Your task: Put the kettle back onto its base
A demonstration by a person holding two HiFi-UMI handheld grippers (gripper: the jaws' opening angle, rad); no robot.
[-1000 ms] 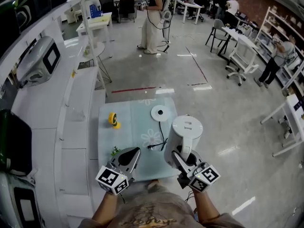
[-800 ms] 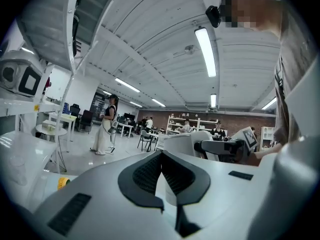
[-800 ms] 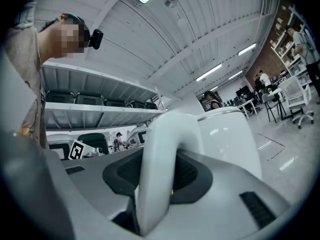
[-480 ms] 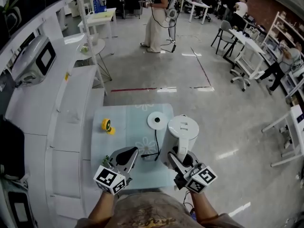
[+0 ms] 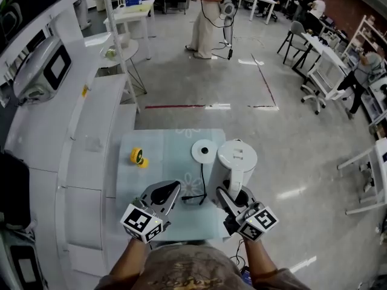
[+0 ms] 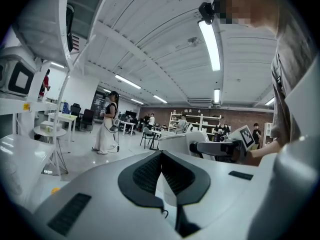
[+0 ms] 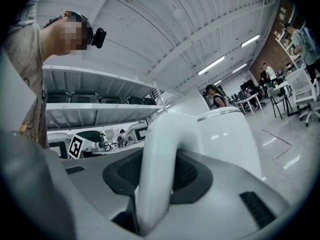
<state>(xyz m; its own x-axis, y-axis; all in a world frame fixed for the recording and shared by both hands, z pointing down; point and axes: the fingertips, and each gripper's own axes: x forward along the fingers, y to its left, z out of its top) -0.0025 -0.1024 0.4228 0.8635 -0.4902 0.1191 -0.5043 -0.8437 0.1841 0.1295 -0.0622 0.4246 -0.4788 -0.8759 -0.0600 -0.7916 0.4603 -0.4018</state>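
The white kettle [image 5: 236, 160] hangs over the right edge of the pale glass table [image 5: 158, 173]. My right gripper [image 5: 232, 199] is shut on its handle [image 7: 159, 171], which fills the gap between the dark pads in the right gripper view. The round white base [image 5: 204, 150] lies just left of the kettle, and its black cord [image 5: 202, 185] trails toward me. My left gripper [image 5: 170, 190] hovers over the table's near part, left of the kettle. It is shut with nothing in it; its pads [image 6: 150, 171] meet in the left gripper view.
A yellow tape roll [image 5: 137, 156] lies at the table's left side. A white counter [image 5: 91, 144] with appliances runs along the left. A person [image 5: 207, 14] stands on the open floor beyond, and desks and chairs [image 5: 314, 71] fill the right.
Both grippers have moved forward over the table. The kettle has come with the right gripper, from beyond the table's right edge to close beside the base.
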